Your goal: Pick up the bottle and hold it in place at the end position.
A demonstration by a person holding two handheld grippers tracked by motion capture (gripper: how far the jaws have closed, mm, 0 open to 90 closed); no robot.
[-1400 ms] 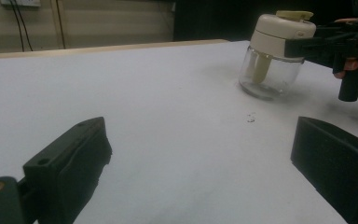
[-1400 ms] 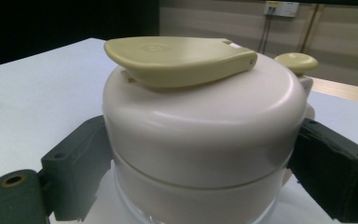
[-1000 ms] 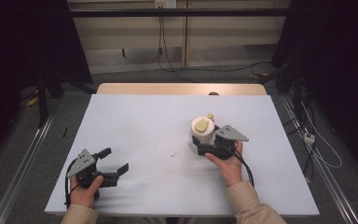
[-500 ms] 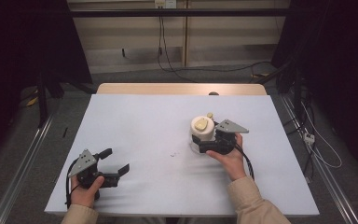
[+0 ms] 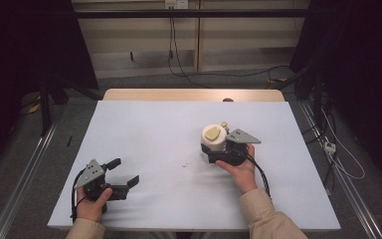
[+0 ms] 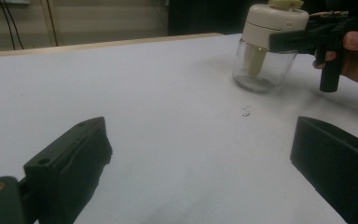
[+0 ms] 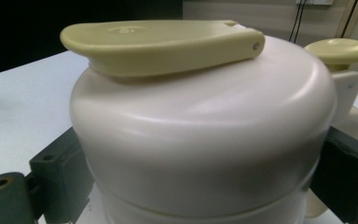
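High view: the right gripper [image 5: 218, 149] sits with its jaws on either side of the cream lid [image 5: 214, 137] of a jar [image 5: 213, 146], right of the middle of the table [image 5: 144, 129]. In the picture a second ago the gripper and jar lay a touch nearer the person; now they are slightly further up the table, by a small amount. The jar looks upright. Left gripper [image 5: 122, 175] at the near left corner, jaws wide apart, nothing between them, same place as in both earlier pictures.

Left gripper view: its own two jaws stand wide, bare table between. Further off, the jar [image 6: 265, 65] shows a clear glass body, base seemingly on the table, with the right gripper [image 6: 289, 39] clamped at lid height and a hand [image 6: 356, 56] behind it.

Right gripper view: the lid [image 7: 205, 140] is pressed between both jaws, so a firm hold on it. A yellow-green flap [image 7: 158, 44] lies flat on top; a knob [image 7: 340, 51] of the same colour stands behind.

Judgement: the grip has just been made and the jar nudged along. The lid work, twisting or lifting, is probably next; the left gripper is free to steady the glass.
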